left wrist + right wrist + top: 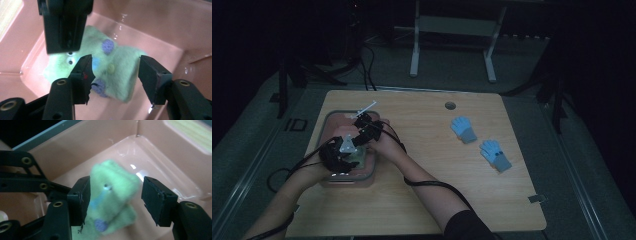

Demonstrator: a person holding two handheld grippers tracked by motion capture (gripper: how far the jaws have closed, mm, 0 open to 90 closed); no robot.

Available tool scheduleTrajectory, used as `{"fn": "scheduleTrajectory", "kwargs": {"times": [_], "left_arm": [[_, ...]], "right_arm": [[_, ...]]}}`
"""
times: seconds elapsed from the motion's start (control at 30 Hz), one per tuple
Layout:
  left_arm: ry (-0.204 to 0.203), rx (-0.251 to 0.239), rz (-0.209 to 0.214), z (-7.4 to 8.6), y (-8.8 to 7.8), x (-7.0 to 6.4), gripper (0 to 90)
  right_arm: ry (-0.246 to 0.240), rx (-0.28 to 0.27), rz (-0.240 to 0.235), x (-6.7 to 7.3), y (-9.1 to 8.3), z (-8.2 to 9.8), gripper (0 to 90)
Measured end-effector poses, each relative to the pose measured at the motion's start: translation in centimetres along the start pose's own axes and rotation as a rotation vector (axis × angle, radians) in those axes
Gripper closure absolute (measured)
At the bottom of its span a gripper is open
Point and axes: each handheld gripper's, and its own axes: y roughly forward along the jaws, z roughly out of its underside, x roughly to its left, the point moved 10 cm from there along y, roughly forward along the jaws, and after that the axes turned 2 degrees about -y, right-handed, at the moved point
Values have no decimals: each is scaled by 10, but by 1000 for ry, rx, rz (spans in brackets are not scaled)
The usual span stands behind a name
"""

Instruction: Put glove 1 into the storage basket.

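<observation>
A light green knitted glove (117,75) with purple and blue dots lies in a pink plastic tub (155,30). My left gripper (115,62) hangs over it with its jaws apart on either side of the fabric, not pressing it. My right gripper (116,183) also stands open around a bunched, blurred part of the same green glove (112,187), with a gap at its right pad. In the high view both grippers, left (353,159) and right (360,142), meet over the tub (373,170) at the table's left. One black jaw of the right gripper (63,25) shows in the left gripper view.
Two blue gloves with grey cuffs (463,129) (495,155) lie on the wooden table (437,190) to the right. A cable hole (450,105) sits near the far edge. Cables trail from both grippers across the table's left and front.
</observation>
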Motion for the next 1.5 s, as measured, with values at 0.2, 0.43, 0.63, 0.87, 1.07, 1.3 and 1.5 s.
{"fn": "scheduleTrajectory", "kwargs": {"times": [0.2, 0.43, 0.63, 0.87, 1.07, 1.3, 1.5], "left_arm": [[-47, -43, -51, -4, -15, -1, 377], [-168, -52, -21, -12, -27, -5, 293], [-207, -90, 8, -28, -30, -14, 263], [-222, -107, 35, -53, -27, -30, 161], [-197, -134, 92, -73, -23, -49, 88], [-200, -189, 118, -97, -14, -68, 86], [-155, -245, 86, -116, -10, -84, 84]], "right_arm": [[-5, -42, -2, 0, -16, -6, 347], [14, -94, 5, 1, -39, -13, 296], [-8, -117, 26, 0, -57, -6, 197], [28, -142, 9, -13, -84, 18, 139], [27, -134, 17, -24, -103, 44, 140], [12, -120, 68, -41, -121, 74, 149], [-4, -137, 109, -56, -134, 97, 168]]}}
